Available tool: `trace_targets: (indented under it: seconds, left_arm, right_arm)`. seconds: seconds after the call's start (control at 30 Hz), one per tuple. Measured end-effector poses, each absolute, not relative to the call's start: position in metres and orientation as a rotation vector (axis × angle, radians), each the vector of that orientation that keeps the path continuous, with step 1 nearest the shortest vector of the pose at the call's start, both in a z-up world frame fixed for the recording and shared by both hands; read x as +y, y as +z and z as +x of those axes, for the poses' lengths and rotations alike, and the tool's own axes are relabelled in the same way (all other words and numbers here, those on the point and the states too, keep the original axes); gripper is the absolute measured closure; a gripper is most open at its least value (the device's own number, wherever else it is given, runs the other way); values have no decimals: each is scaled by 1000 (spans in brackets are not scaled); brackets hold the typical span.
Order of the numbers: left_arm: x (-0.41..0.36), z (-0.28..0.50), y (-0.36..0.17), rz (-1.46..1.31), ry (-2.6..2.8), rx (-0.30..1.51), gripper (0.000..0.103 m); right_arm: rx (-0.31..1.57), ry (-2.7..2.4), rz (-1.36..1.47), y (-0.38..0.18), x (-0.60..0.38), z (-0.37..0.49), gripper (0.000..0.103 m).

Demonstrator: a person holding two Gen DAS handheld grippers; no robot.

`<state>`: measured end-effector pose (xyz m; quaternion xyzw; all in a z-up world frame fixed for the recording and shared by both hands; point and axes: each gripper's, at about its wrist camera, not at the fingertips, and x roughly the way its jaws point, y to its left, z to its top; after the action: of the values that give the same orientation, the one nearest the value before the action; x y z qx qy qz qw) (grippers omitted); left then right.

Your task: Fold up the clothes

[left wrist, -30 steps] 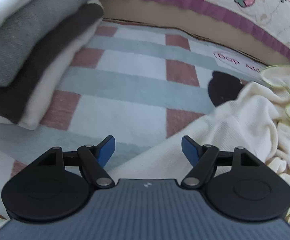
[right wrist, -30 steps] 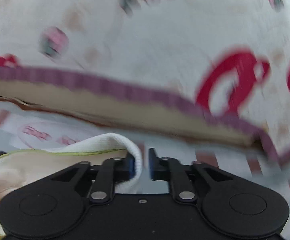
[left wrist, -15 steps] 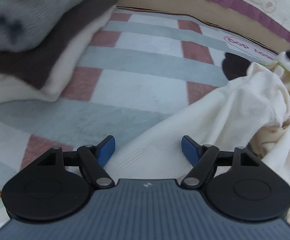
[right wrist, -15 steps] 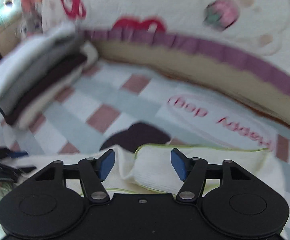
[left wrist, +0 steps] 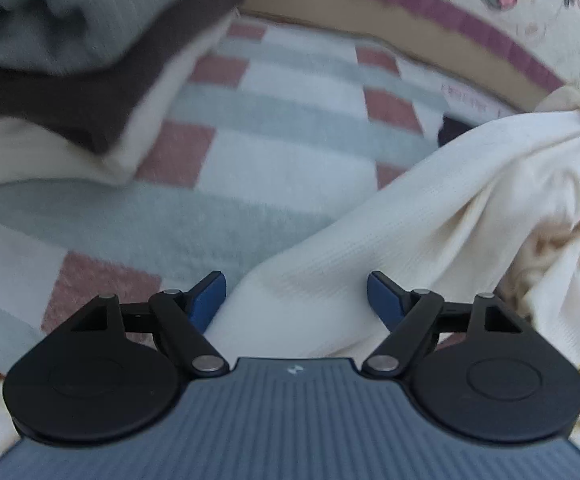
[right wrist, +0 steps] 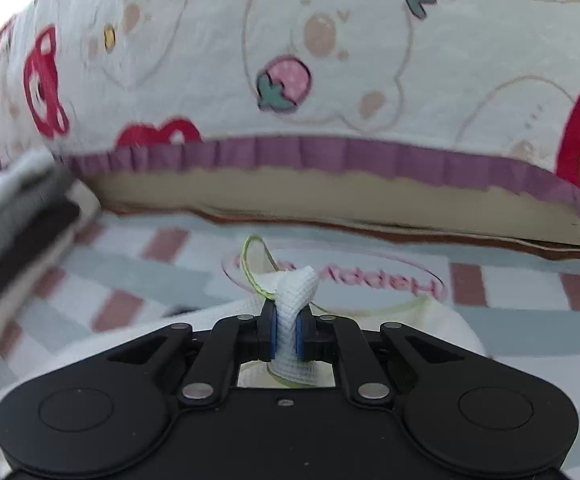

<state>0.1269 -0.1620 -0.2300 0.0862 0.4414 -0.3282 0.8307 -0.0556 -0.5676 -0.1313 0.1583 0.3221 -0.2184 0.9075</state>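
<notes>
Your right gripper (right wrist: 286,334) is closing, pads pinching a fold of the cream garment (left wrist: 429,216). Your left gripper (left wrist: 295,294) is opening, jaws wide over the same garment, pads clear.

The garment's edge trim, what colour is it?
Yellow-green trim on the cream garment; right wrist view shows it best.

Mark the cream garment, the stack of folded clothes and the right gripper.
cream garment (left wrist: 429,216), left wrist view, on the stretched ribbed panel.
stack of folded clothes (left wrist: 90,92), left wrist view, on the dark brown layer.
right gripper (right wrist: 288,334), right wrist view, between the pads, closing on a bunched fold of the garment.
</notes>
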Motion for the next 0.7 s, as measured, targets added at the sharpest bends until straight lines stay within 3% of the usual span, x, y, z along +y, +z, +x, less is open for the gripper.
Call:
trace_targets:
  seconds: [0.27, 0.37, 0.43, 0.53, 0.6, 0.63, 0.7]
  left_arm:
    - [-166, 123, -240, 271, -675, 911, 15]
    - [-171, 121, -242, 297, -668, 909, 17]
    - [-173, 121, -240, 290, -651, 911, 27]
    - [-175, 116, -237, 319, -679, 903, 58]
    - [-176, 113, -235, 331, -703, 899, 92]
    - [-176, 112, -235, 324, -707, 901, 100]
    - [-177, 112, -235, 309, -696, 904, 100]
  right_arm:
    - [573, -446, 506, -154, -570, -55, 92]
    - [534, -427, 439, -140, -563, -48, 92]
    - [514, -398, 411, -129, -560, -46, 92]
    - [511, -385, 402, -126, -558, -43, 92]
    - [511, -380, 399, -126, -557, -42, 92]
    - [511, -378, 397, -125, -557, -41, 92]
    - [511, -381, 416, -128, -557, -41, 92]
